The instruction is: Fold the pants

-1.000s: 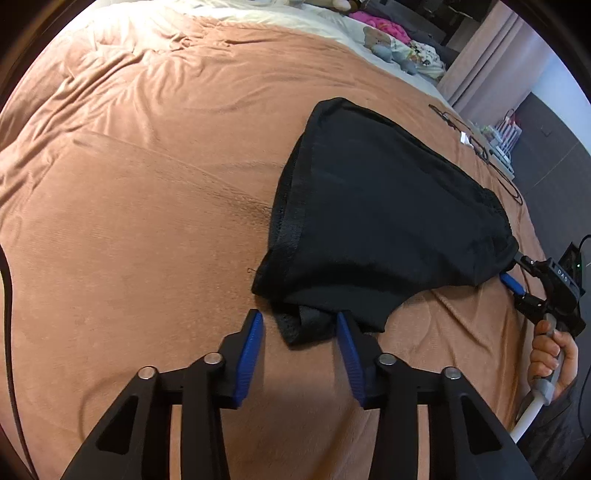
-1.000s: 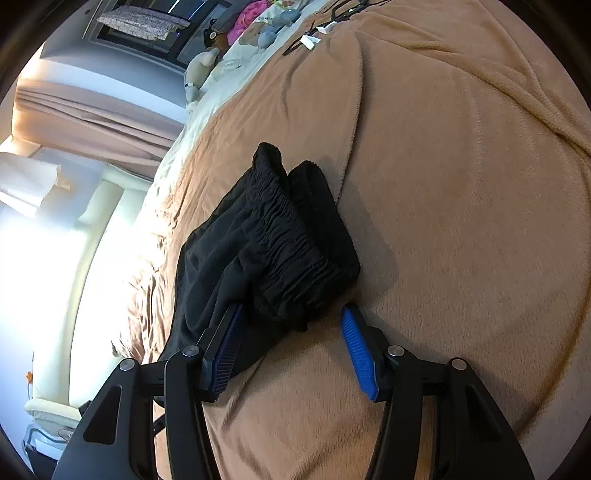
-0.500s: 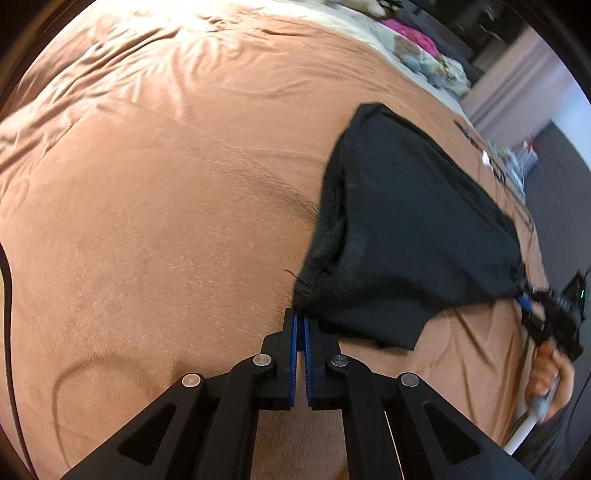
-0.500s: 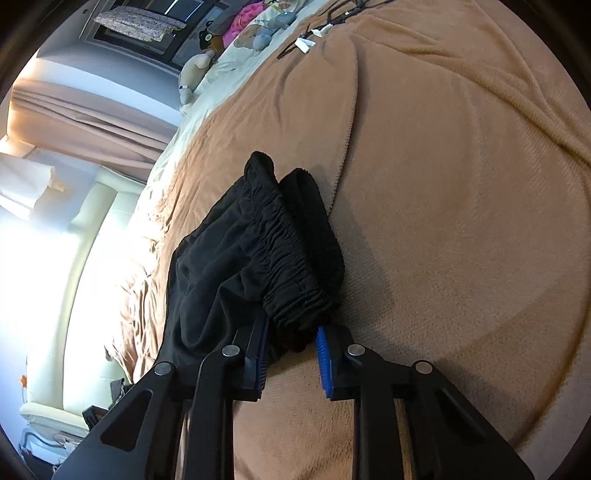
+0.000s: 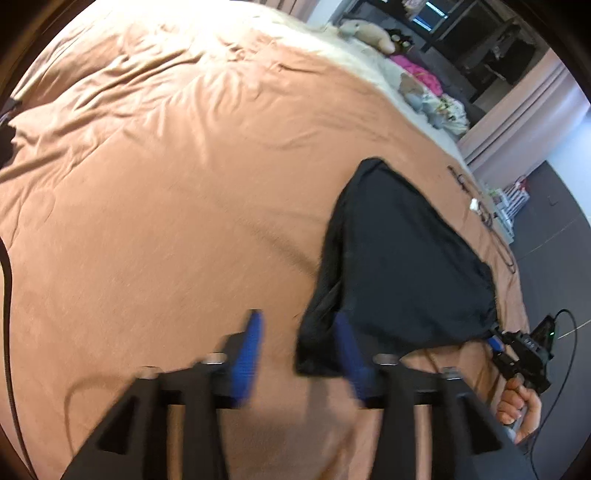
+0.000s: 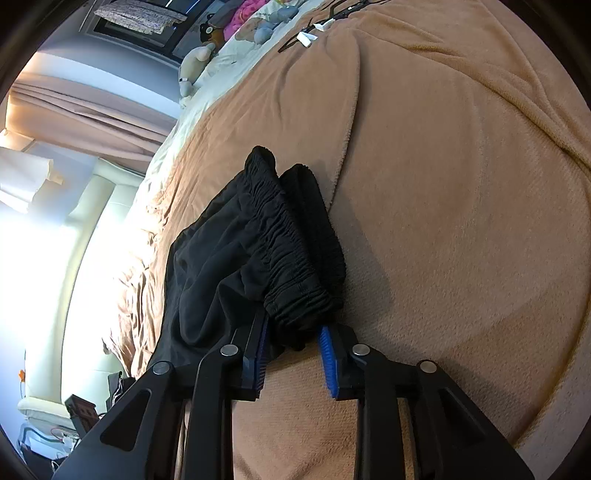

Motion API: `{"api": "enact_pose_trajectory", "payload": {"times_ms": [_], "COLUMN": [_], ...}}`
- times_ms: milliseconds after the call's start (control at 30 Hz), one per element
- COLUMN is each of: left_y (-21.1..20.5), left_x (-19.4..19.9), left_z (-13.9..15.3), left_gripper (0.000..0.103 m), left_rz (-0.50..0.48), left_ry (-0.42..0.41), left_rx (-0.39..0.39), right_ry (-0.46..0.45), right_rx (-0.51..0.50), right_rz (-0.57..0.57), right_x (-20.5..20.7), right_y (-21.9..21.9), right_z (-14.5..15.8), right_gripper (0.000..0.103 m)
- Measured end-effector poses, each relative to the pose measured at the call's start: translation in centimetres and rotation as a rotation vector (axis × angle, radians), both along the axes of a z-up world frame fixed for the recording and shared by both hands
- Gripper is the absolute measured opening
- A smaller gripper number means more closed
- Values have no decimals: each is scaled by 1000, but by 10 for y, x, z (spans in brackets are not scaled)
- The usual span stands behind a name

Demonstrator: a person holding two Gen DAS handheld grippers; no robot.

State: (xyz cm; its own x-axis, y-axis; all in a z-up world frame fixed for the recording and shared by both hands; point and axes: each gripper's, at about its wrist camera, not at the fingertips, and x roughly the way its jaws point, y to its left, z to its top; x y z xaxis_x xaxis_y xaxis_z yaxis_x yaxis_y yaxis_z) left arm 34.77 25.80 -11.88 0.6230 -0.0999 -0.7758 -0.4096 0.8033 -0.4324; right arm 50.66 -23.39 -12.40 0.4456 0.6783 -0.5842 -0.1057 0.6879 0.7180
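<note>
The black pants point(image 5: 402, 258) lie folded on the bed's brown blanket point(image 5: 166, 206), toward 3 o'clock in the left view. The left claw point(image 5: 299, 345), pressed together half a second ago, is opening; the pants' near corner hangs loose between its blue pads, unpinched, and it has drawn back a little. The right claw point(image 6: 291, 350) still pinches the gathered waistband point(image 6: 291, 273), its jaws easing slightly wider.

1. A bed point(image 5: 166, 206) covered by a rumpled tan blanket point(image 6: 461, 206).
2. Black pants point(image 5: 402, 266) lie folded on the blanket.
3. Stuffed toys point(image 5: 369, 31) and pink cloth point(image 5: 417, 72) lie at the bed's far, pale end.
4. A thin black cable point(image 5: 480, 206) lies beyond the pants.
</note>
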Motion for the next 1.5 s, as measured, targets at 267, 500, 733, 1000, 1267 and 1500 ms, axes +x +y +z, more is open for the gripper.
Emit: {"api": "enact_pose_trajectory", "payload": {"times_ms": [267, 500, 733, 1000, 1267, 1500], "left_y": [-20, -19, -19, -16, -13, -2], "left_x": [25, 18, 15, 19, 31, 39], "left_z": [-11, -20, -29, -28, -44, -50], "left_gripper": [51, 2, 17, 50, 50, 50], "left_rz": [-90, -83, -92, -60, -79, -80], "left_ry": [12, 66, 97, 92, 104, 65], "left_rx": [21, -41, -96, -65, -135, -241], "right_ry": [3, 2, -1, 1, -4, -17], "right_rx": [7, -1, 0, 26, 38, 82], "right_rz": [1, 5, 5, -2, 8, 2], "right_x": [-1, -1, -3, -6, -3, 4], "right_y": [-3, -2, -3, -8, -4, -6], "right_z": [-3, -2, -1, -3, -4, -11], "right_gripper": [24, 24, 26, 38, 45, 44]}}
